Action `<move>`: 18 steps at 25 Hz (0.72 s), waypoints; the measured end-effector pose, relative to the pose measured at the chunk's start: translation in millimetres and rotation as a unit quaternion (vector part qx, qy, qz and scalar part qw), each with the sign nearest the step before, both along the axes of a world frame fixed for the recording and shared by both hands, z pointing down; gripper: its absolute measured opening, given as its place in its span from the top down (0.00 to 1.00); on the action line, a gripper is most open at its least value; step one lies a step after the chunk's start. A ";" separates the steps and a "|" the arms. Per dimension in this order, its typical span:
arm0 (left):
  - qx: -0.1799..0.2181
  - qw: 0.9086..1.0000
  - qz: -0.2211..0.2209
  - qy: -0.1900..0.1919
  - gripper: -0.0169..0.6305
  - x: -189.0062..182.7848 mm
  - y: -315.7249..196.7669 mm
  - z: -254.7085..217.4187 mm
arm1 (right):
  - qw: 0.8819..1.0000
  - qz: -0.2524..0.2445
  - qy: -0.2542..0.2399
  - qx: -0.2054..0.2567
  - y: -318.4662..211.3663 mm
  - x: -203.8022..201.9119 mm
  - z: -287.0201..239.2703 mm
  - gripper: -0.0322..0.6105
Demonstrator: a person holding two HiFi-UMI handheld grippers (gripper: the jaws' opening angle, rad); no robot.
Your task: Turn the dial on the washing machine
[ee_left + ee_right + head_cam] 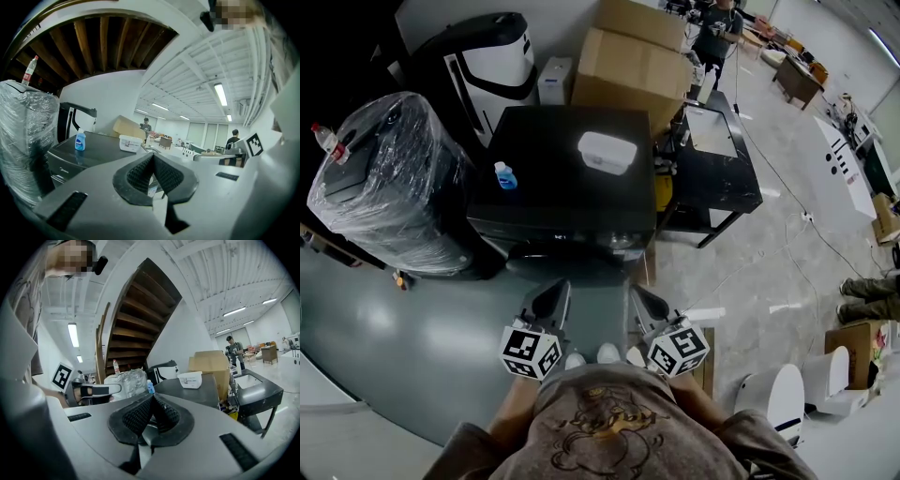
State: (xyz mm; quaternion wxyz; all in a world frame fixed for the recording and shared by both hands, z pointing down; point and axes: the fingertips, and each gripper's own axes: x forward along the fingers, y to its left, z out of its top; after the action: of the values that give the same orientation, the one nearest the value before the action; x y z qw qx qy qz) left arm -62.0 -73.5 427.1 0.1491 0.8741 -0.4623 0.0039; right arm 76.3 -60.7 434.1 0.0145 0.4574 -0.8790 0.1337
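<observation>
Here, the left gripper (pixel 555 292) and right gripper (pixel 643 296) hover near the washing machine (pixel 558 192), touching nothing. Each one's 2 jaws are pressed together, empty.

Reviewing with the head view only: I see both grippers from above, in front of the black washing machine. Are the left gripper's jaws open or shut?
Observer: Shut. The left gripper view shows the left gripper with its jaws together and nothing between them.
Operator: And the right one?
Observer: The right gripper is shut as well, and empty, as its own view shows.
Operator: Is either one touching the machine?
Observer: No. In the left gripper view the washing machine stands beyond the jaws, apart from them.
</observation>
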 end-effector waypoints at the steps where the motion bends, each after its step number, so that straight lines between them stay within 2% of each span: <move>1: -0.001 1.000 0.001 -0.001 0.98 0.1 1.0 1.6 | 1.000 0.002 0.000 -0.001 0.5 0.5 1.0 0.95; 18: -0.013 1.000 -0.001 -0.011 0.98 4.2 14.9 6.5 | 1.000 0.019 0.014 0.000 6.6 2.1 3.8 0.95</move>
State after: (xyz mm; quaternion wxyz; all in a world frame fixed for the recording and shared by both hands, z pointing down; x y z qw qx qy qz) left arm -57.8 -58.7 433.6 0.1554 0.8715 -0.4647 0.0189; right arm 78.4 -54.1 437.9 0.0242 0.4758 -0.8699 0.1277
